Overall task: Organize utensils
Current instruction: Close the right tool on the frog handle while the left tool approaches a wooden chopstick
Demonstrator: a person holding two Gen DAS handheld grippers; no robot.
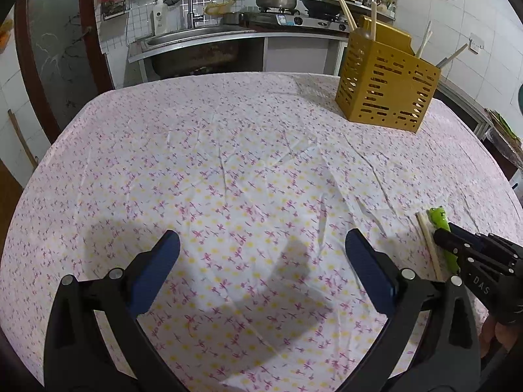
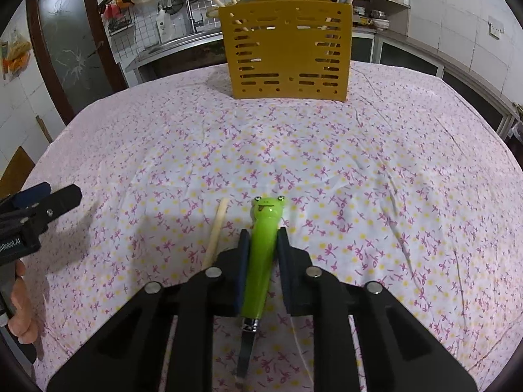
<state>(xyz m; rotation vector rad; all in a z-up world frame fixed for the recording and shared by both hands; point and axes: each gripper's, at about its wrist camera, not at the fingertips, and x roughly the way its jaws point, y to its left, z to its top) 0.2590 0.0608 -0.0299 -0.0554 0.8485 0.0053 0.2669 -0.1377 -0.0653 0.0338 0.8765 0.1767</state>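
— Looking along my right gripper (image 2: pixel 263 248), I see its two dark blue pads clamped on either side of a bright green utensil handle with a cartoon frog face at its tip (image 2: pixel 261 245). The frog end points away from me toward the holder, and a metal stem runs back under the gripper body.

— And where does that leave it on the table?

— Low over the pink-and-yellow flowered tablecloth (image 2: pixel 359 170); I cannot tell whether it touches the cloth. Just to its left lies a pale wooden chopstick (image 2: pixel 216 232), roughly parallel to the handle. The mustard-yellow slotted plastic utensil holder (image 2: pixel 287 49) stands upright at the far edge, well apart, with several wooden sticks poking out of it.

— Your other side?

— My left gripper (image 1: pixel 261 251) hangs over bare cloth with its blue pads spread wide, grasping nothing. From there, the right gripper shows at the lower right edge.
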